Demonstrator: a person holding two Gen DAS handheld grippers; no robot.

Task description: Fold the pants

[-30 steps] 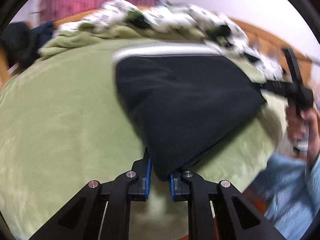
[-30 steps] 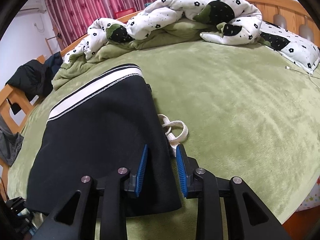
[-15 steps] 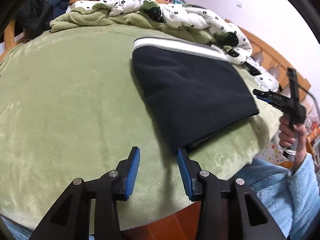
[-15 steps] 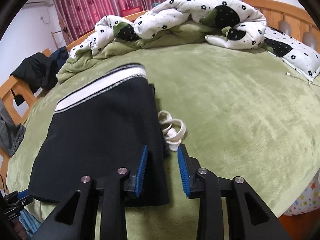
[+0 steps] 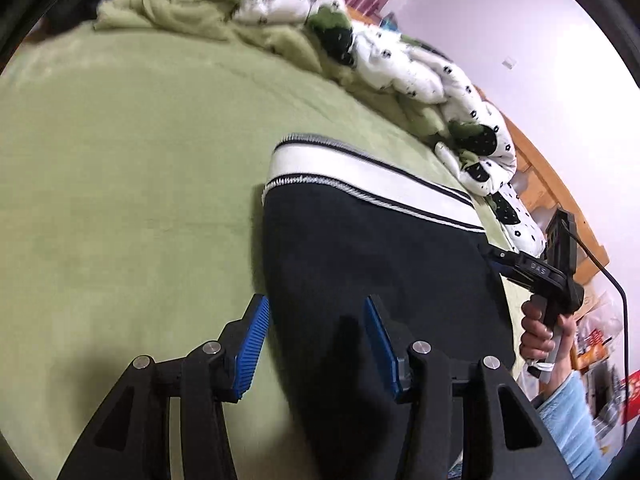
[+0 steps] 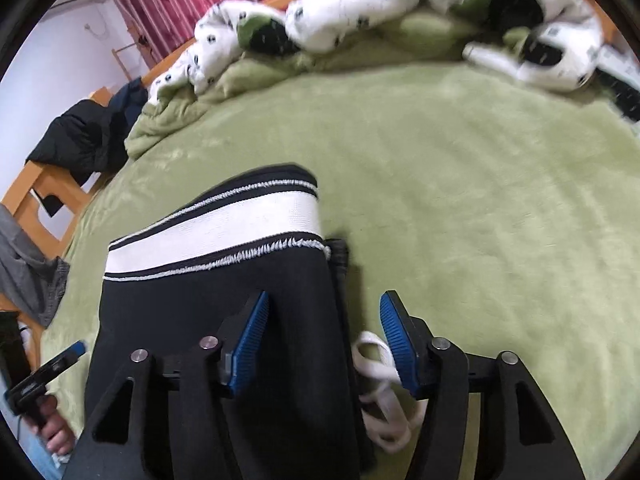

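The black pants (image 5: pixel 372 264) with a white striped waistband (image 5: pixel 360 178) lie folded flat on the green bed cover (image 5: pixel 132 168). My left gripper (image 5: pixel 316 340) is open and empty, its jaws astride the pants' left edge. My right gripper (image 6: pixel 322 340) is open and empty, astride the pants' (image 6: pixel 224 304) right edge, over the white drawstring (image 6: pixel 380 392). The right gripper also shows in the left wrist view (image 5: pixel 496 258) at the pants' right side. The left gripper also shows in the right wrist view (image 6: pixel 68 354).
A crumpled white dotted duvet (image 6: pixel 360 12) and green blanket (image 6: pixel 180 108) lie at the far side of the bed. Dark clothes (image 6: pixel 84 136) hang on the wooden frame (image 6: pixel 40 192) at left. The bed's near edge is just below the grippers.
Both grippers have opened wider and moved forward over the pants toward the waistband. A second ago my left gripper pinched the pants' near corner; it has let go.
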